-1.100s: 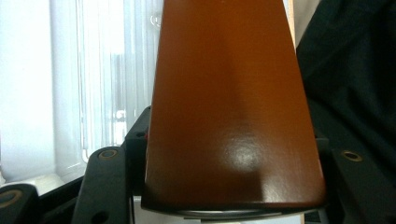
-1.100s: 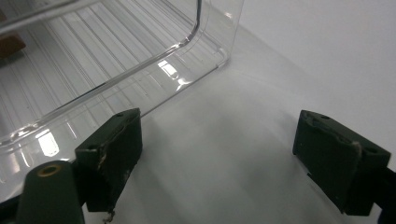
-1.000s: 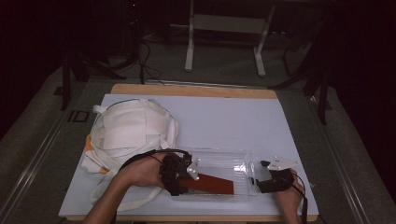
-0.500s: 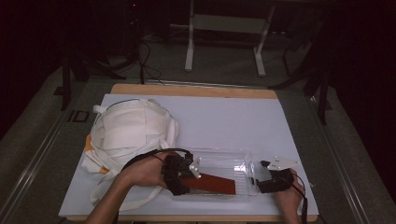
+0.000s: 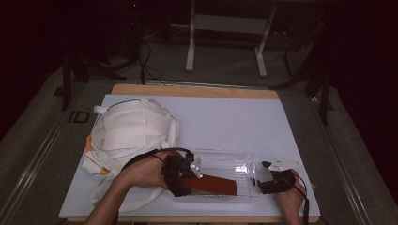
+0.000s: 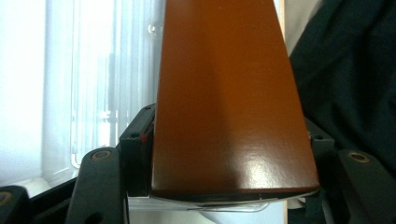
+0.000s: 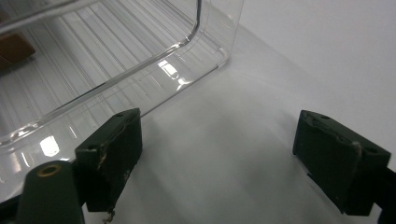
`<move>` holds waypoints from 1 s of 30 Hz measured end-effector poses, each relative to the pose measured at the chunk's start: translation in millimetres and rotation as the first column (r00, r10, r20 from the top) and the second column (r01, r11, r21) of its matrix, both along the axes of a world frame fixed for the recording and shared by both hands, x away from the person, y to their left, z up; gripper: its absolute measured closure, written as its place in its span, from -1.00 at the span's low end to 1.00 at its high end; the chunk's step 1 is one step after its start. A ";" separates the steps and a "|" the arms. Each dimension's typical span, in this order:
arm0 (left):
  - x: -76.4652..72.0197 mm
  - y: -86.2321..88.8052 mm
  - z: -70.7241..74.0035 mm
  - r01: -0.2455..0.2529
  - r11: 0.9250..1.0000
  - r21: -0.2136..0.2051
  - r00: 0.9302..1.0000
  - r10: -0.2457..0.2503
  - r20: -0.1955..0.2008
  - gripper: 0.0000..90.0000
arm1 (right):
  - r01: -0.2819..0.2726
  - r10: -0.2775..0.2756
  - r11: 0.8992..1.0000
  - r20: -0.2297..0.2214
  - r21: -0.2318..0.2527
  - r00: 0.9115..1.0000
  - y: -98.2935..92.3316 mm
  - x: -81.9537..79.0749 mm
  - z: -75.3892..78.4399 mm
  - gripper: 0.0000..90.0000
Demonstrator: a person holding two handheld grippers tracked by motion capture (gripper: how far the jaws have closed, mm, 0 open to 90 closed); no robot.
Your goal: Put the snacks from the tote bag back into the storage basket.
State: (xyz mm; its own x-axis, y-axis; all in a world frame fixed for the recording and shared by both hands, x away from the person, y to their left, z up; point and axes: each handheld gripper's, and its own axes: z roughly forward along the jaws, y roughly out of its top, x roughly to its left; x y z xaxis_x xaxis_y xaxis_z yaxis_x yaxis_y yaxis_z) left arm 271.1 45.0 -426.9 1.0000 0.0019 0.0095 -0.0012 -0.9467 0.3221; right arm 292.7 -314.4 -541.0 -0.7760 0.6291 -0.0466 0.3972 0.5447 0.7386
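A: Start at the left. What lies there?

B: A white cloth bag (image 5: pixel 131 133) sits on the left half of the table (image 5: pixel 225 117), straps trailing toward the near edge. Just right of it, the left gripper (image 5: pixel 184 174) reaches into the left end of a clear plastic box (image 5: pixel 225 161).

A: What is between its jaws?

B: A flat reddish-brown piece (image 5: pixel 213 184). It lies inside the box along its near wall, stretching rightward from the gripper. In the left gripper view the brown piece (image 6: pixel 229 102) fills the space between the two black jaws, which stand on either side of it. The jaws have just been opening; they look spread wide, and I cannot tell whether the pads still press its edges.

A: And farther right?

B: The right gripper (image 5: pixel 267 180) rests on the table at the box's right end, near the front edge. In the right gripper view its jaws are spread well apart with bare table between them, the box's corner (image 7: pixel 205 42) just beyond the left jaw.
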 end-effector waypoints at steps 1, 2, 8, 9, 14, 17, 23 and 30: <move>-0.2 0.2 0.2 0.001 1.000 0.001 1.000 -0.001 -0.004 -0.13 | 0.000 0.000 1.000 0.000 0.000 1.000 0.0 0.0 0.0 -0.65; -0.3 0.5 0.3 -0.002 1.000 0.000 1.000 0.002 -0.006 -0.13 | 0.000 0.000 1.000 0.000 0.000 1.000 0.0 0.0 0.0 -0.65; -0.7 3.3 2.7 -0.011 1.000 -0.019 1.000 0.011 -0.014 -0.13 | 0.000 0.000 1.000 0.000 0.000 1.000 0.0 0.1 0.0 -0.65; -0.7 3.0 2.1 -0.011 1.000 -0.018 1.000 0.011 -0.019 -0.13 | 0.000 0.000 1.000 -0.001 0.000 1.000 0.0 0.1 0.0 -0.65; -0.9 -2.4 -8.5 -0.008 1.000 0.024 0.999 0.009 -0.035 -0.16 | 0.000 0.000 1.000 -0.002 0.000 1.000 0.0 0.1 0.0 -0.65; 0.3 -2.8 -11.4 -0.012 1.000 0.025 0.999 0.013 -0.044 -0.16 | 0.000 0.000 1.000 -0.001 0.000 1.000 0.0 0.1 0.0 -0.65; 1.1 1.4 -5.8 -0.027 1.000 0.000 0.998 0.027 -0.054 -0.18 | 0.001 -0.001 1.000 -0.004 0.001 1.000 -0.1 0.2 0.0 -0.65; 1.4 5.3 -2.3 -0.031 0.999 -0.004 0.999 0.031 -0.041 -0.19 | 0.001 -0.001 1.000 -0.005 0.001 1.000 0.0 0.2 0.0 -0.65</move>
State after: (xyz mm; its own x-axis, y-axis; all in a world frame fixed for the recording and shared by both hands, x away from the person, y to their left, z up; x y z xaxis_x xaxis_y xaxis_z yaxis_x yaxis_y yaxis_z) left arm 272.5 50.3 -429.2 0.9990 0.0333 -0.0311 0.0416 -0.9446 0.3257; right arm 292.9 -314.4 -541.0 -0.7756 0.6298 -0.0423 0.4013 0.5436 0.7372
